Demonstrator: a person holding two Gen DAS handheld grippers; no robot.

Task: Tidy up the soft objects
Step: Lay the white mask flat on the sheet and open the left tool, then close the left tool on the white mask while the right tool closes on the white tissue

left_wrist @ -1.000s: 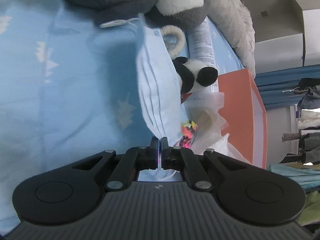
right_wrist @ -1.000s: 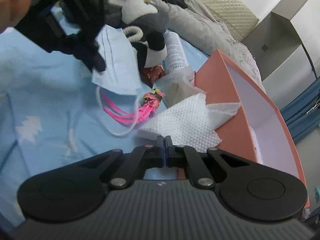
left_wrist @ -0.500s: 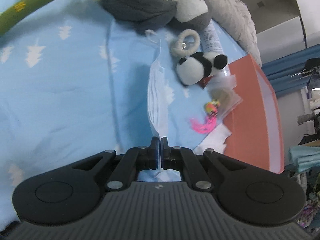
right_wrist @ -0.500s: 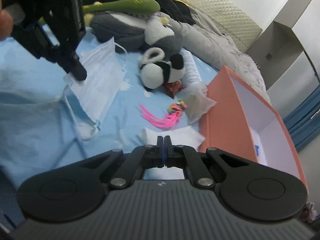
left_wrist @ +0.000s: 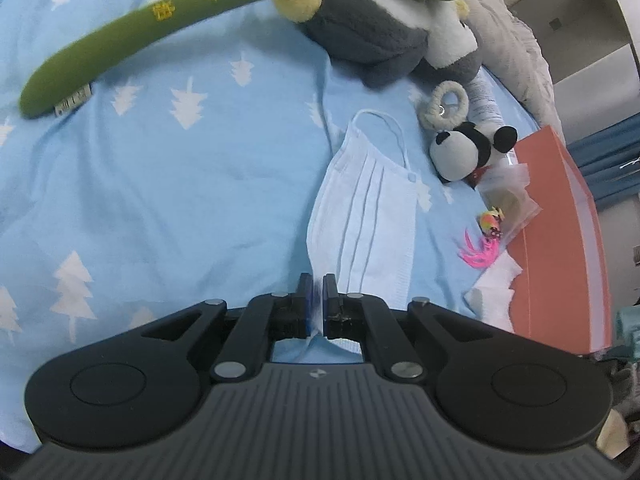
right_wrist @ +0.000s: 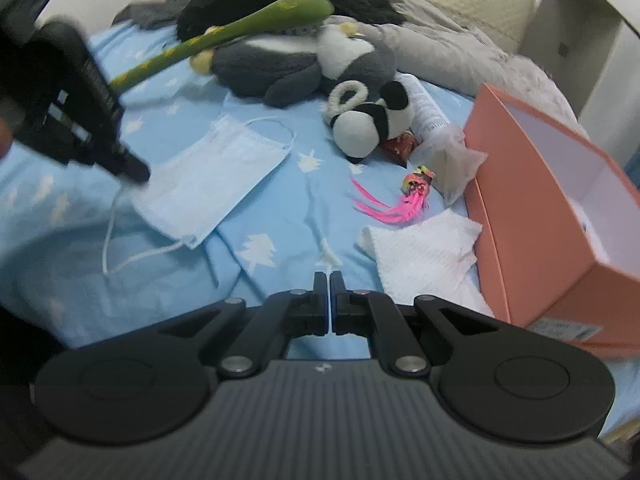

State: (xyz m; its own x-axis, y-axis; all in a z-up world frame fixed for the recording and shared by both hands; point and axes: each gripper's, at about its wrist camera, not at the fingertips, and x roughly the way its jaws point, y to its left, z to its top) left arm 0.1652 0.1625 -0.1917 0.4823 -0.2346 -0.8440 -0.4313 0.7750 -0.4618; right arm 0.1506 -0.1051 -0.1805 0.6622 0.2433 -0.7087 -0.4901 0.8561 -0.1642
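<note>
- Pale blue bedding (left_wrist: 168,184) printed with white trees covers the whole work surface, rumpled into folds near the grippers.
- Nearest in the left wrist view, the left gripper (left_wrist: 318,286) has its jaws pressed together on the near edge of a light blue face mask (left_wrist: 368,216); the rest of the mask lies flat on the bedding, stretching away from the jaws.
- Nearest in the right wrist view, the right gripper (right_wrist: 330,282) is closed with nothing between its jaws, hanging over bare bedding.
- Just right of it lies a white paper towel (right_wrist: 424,252), touching the near wall of an open orange box (right_wrist: 532,216).
- Beyond the towel sits a small toy with pink feathers (right_wrist: 396,204), beside a crumpled clear bag (right_wrist: 452,168).
- Farther off, a little panda plush (right_wrist: 372,124) lies right of the mask, a pale fabric ring (right_wrist: 346,98) at its head.
- Farthest, a large grey-and-white plush (right_wrist: 296,64) rests under a long green plush (right_wrist: 224,32); the dark heap behind them is too blurred to name.
- At the far left edge of the right wrist view, the left gripper's black body shows, blurred, at the mask's corner.
</note>
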